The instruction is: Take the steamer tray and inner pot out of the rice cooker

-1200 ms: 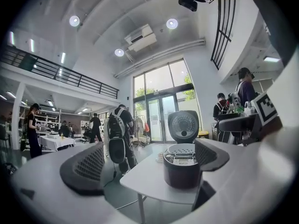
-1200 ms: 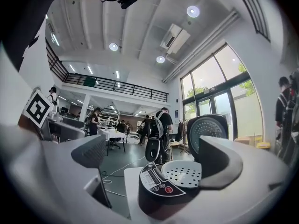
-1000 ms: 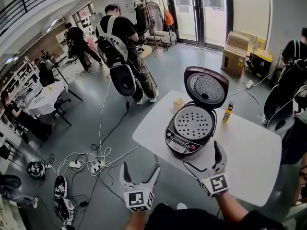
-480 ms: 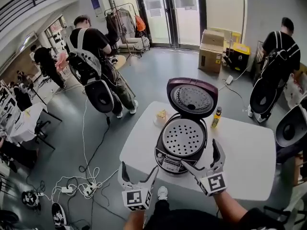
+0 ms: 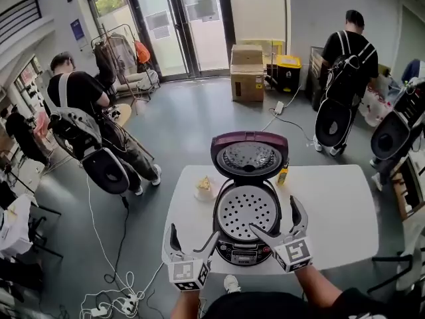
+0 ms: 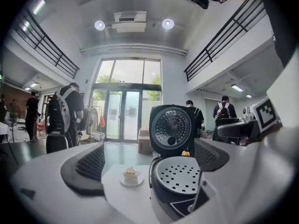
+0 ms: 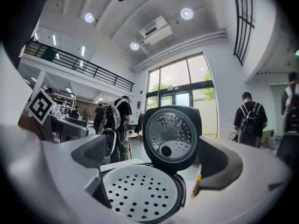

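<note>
**What sits on my white table**

The white table (image 5: 332,205) in front of me stands on a grey floor (image 5: 179,125). A rice cooker (image 5: 239,251) sits at its near edge, lid up. Left of the cooker, a little apart, a small plate (image 5: 204,190) holds a bit of food. A yellow bottle (image 5: 283,175) stands behind the cooker's right side.

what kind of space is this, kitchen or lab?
Likely a data-collection hall, not a kitchen: person wearing a backpack rig, power strips on the floor, rice cooker on a plain white table.
</note>
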{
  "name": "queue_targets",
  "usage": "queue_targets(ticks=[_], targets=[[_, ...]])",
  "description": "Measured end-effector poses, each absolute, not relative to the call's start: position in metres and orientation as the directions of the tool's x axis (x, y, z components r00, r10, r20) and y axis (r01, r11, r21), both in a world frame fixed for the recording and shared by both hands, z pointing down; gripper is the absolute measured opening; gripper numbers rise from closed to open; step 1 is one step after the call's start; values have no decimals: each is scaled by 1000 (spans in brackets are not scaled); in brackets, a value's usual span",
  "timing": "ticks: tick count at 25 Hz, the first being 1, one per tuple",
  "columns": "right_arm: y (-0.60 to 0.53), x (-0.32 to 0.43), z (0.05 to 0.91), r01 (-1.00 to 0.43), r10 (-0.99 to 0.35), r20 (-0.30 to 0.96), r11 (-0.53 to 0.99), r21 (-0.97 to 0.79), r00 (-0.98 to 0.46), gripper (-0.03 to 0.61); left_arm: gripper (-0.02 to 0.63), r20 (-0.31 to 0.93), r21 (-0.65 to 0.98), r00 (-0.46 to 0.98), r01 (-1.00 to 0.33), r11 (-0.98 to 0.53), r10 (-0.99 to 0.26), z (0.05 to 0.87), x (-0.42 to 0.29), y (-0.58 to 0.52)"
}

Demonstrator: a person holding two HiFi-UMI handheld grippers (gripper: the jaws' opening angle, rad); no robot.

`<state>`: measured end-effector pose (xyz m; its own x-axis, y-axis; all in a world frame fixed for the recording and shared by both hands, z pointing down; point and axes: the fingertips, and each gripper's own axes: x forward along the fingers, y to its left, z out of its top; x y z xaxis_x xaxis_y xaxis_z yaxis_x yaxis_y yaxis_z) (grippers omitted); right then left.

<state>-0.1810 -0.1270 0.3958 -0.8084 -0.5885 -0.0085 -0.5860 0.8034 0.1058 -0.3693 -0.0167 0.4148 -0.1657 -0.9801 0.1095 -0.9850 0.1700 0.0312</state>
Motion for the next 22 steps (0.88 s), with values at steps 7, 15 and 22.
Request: queue_targets(ticks=[7, 15, 22], targets=[[-158, -179, 415, -696, -706, 73, 708, 120, -705, 591, 586, 201, 12, 18, -1000, -16, -979, 437, -380, -75], [-190, -172, 452, -716, -729, 251, 680, 160, -637, 591, 586, 491, -28, 100, -991, -131, -865, 489, -373, -125], [-216, -165, 510, -672, -639, 536, 721, 167, -552, 584, 546, 672, -18, 144, -977, -210, -727, 529, -356, -149]])
